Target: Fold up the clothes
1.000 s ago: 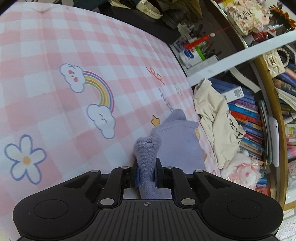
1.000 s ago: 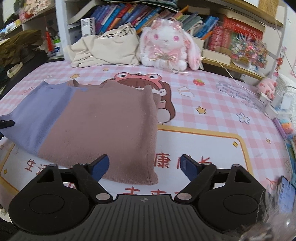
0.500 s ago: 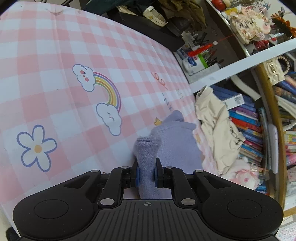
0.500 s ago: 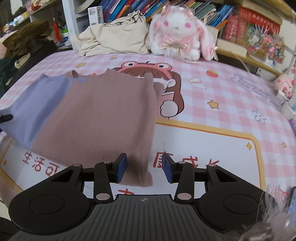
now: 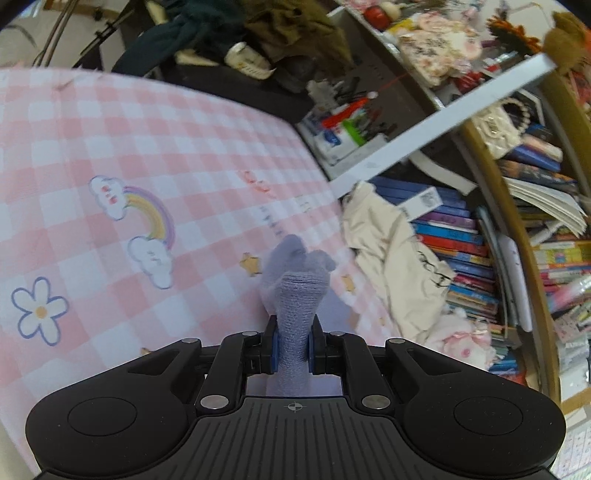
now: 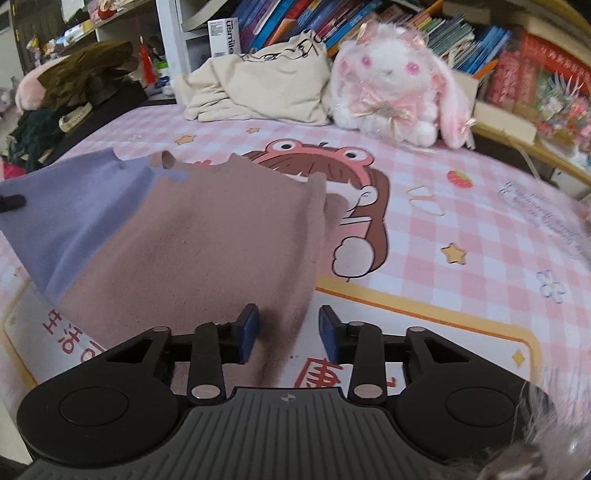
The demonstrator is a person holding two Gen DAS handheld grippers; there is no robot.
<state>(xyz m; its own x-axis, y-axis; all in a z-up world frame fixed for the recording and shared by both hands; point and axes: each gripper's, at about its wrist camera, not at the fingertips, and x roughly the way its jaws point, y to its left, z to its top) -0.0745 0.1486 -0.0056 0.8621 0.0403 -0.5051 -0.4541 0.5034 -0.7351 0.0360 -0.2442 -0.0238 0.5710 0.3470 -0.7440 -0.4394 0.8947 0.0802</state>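
Observation:
A knit sweater, brown with a lavender part, lies spread on the pink checked bed sheet. My left gripper is shut on a bunched lavender edge of the sweater and holds it raised above the sheet. My right gripper is partly open, its jaws on either side of the sweater's brown near right corner, and the fabric lies between the blue pads. The left gripper's tip shows as a dark bit at the right wrist view's left edge.
A cream garment and a pink-and-white plush rabbit lie at the bed's far edge against shelves of books. Dark clothes are piled at the left. The cream garment also shows beside the books in the left wrist view.
My left gripper has lifted and tilted up with the lavender edge. My right gripper has closed from wide open and moved over the sweater's brown corner, its jaws now a little wider than half a second ago.

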